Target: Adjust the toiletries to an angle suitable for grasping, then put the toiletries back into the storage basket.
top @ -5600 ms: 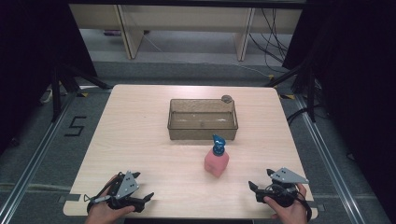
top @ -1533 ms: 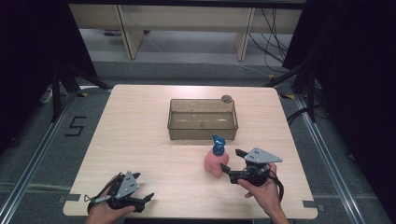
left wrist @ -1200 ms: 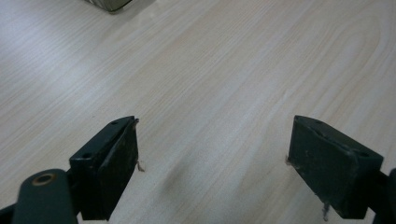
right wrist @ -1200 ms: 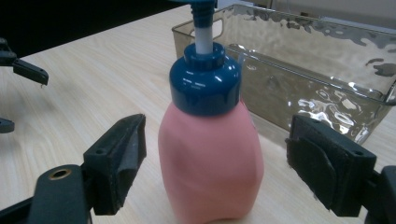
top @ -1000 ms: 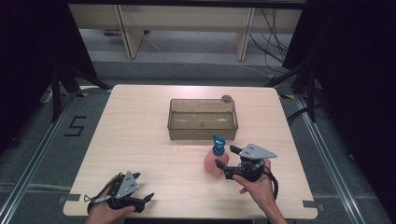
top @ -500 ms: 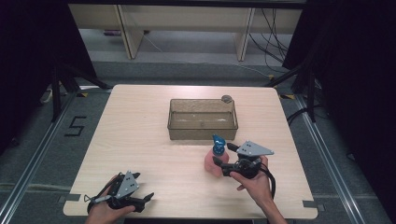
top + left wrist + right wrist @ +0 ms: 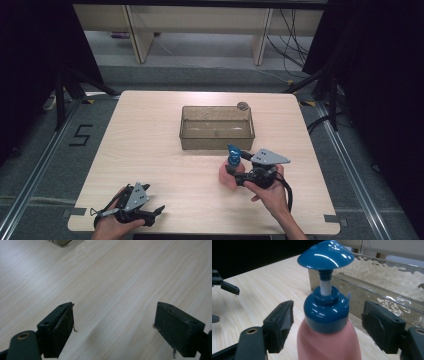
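in the high view a pink pump bottle (image 7: 231,170) stands upright on the table (image 7: 150,130), just in front of a clear bin (image 7: 216,128); the right gripper (image 7: 239,176) sits at it, the left gripper (image 7: 152,215) near the front edge. in the left gripper view the jaws stand apart over bare wood. in the right gripper view the jaws stand apart either side of the bottle's neck, not touching it.

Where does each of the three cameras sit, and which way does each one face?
High view: above the person's side, facing forward and down on the table; both hands and grippers show.
Left gripper view: on the left gripper, facing bare tabletop between its open fingers.
Right gripper view: on the right gripper, facing the pink pump bottle between its open fingers.
Shared: high and right gripper views both show the bottle and clear bin.
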`<state>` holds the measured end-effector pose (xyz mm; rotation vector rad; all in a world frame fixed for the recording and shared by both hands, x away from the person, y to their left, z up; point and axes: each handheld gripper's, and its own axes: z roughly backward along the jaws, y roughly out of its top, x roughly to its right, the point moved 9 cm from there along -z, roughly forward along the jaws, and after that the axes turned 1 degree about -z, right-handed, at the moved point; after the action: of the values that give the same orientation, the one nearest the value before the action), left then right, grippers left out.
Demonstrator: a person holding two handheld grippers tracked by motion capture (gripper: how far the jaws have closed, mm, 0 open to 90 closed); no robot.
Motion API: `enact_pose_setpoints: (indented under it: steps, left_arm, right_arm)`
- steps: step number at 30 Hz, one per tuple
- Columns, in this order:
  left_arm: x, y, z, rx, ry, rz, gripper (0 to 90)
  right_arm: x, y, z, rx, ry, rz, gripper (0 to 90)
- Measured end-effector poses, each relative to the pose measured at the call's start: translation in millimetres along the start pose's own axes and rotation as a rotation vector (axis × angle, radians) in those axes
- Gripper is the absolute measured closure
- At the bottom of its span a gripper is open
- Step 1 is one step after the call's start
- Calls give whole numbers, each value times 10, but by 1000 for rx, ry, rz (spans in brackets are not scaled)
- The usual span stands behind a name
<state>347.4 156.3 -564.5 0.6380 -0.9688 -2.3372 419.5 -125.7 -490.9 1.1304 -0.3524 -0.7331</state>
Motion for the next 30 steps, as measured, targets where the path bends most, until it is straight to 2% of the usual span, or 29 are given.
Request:
enact_pose_setpoints:
  steps: [3, 4, 5, 7, 12, 13, 14, 15, 16, 17, 20, 21, 23, 27, 28, 29, 30]
  left_arm:
    - [9, 11, -2, 3, -8, 4, 156]
    - [15, 18, -7, 7, -10, 9, 156]
    - [19, 21, -13, 6, -5, 20, 156]
    - [20, 16, -6, -2, -16, 7, 156]
    - [22, 15, -7, -2, -15, 6, 156]
    - [22, 9, 0, -7, -14, 2, 156]
    - [22, 9, 0, -7, -14, 2, 156]
    - [33, 19, 1, 6, -20, 6, 156]
    - [36, 19, 7, 6, -20, 9, 156]
    - [27, 25, 9, 12, -12, 9, 156]
    - [26, 26, 16, 10, -11, 12, 156]
    - [25, 27, 12, 7, -16, 2, 156]
    - [28, 36, -3, 13, -6, 8, 156]
    - [46, 46, -3, 19, -18, 20, 156]
    - [46, 46, -3, 19, -18, 20, 156]
    - [35, 40, 3, 8, -19, 1, 156]
    - [35, 40, 3, 8, -19, 1, 156]
  right_arm:
    - [54, 31, -11, 21, -7, 29, 293]
    - [39, 24, -10, 17, 3, 4, 294]
    - [40, 28, -23, 22, 11, -1, 300]
    - [44, 29, -25, 25, 13, -1, 311]
    - [70, 34, -9, 22, 4, 6, 337]
    - [50, 32, -14, 21, 9, -12, 343]
    - [50, 32, -14, 21, 9, -12, 343]
    - [72, 45, -23, 32, 5, 18, 351]
    - [53, 44, -34, 33, 13, 7, 363]
    - [62, 58, -43, 42, -2, 22, 377]
    - [33, 57, -45, 38, 8, 1, 395]
    - [38, 62, -48, 38, 10, 9, 412]
    - [31, 56, -59, 30, 25, 10, 423]
    - [38, 64, -76, 38, 18, 18, 440]
    - [23, 51, -67, 23, 17, 3, 446]
    - [14, 62, -87, 37, 23, 5, 456]
    - [14, 62, -87, 37, 23, 5, 456]
